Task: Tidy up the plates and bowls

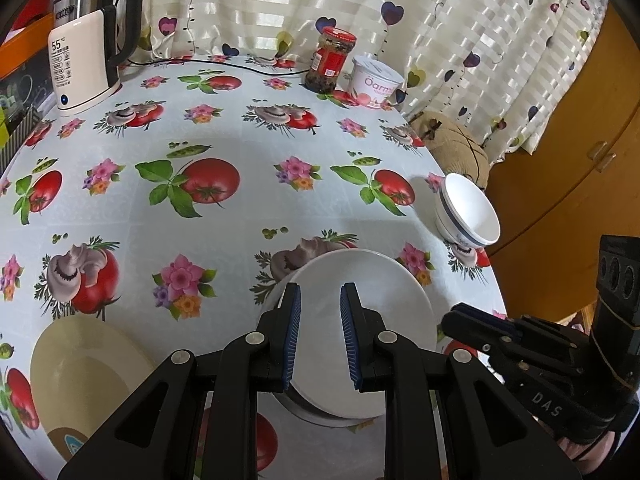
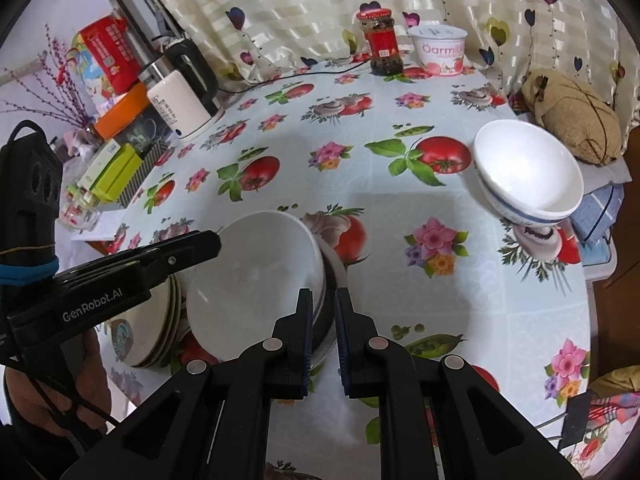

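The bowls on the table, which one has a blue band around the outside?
The small stacked bowl near the table's right edge, beside the brown woven bundle. The bowl by the right gripper is bigger, tilted and shows no blue band.

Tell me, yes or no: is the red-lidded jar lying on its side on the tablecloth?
No, the red-lidded jar stands upright at the far edge of the tablecloth, beside the white yogurt tub.

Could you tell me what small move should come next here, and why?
Probably ease the tilted round white plate down level onto the white dish beneath it: it leans on that dish, with the left gripper and shut right gripper at its rim.
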The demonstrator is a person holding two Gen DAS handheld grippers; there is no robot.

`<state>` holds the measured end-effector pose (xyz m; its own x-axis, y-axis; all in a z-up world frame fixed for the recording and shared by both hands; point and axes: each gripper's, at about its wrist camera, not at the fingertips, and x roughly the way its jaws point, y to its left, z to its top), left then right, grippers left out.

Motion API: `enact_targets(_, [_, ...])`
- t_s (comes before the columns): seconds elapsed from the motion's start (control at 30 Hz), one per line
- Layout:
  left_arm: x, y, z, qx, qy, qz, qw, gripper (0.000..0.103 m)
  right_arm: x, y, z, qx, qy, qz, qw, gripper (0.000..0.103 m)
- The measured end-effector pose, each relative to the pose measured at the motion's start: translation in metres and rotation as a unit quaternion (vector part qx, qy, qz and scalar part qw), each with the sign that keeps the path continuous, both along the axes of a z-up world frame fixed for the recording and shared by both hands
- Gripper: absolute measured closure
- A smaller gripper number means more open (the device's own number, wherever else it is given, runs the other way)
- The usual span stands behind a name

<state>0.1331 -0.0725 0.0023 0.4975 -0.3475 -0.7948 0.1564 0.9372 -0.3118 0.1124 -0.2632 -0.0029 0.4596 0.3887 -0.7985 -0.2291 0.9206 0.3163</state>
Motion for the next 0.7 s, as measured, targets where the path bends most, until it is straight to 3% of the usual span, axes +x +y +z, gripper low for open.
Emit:
enact_targets(0.3, [0.005, -0.013, 0.01, 0.004, -0.012, -0.016, 0.9998, 0.082, 0.002, -0.019, 0.006, -0.004, -0.009, -0.026, 1.0, 0.09])
enact_targets(0.7, [0.014, -0.049, 0.022, 0.02, -0.029, -0.051, 0.9981, 0.082, 0.004, -0.059, 0.017, -0.012, -0.038, -0.075, 0.996, 0.075])
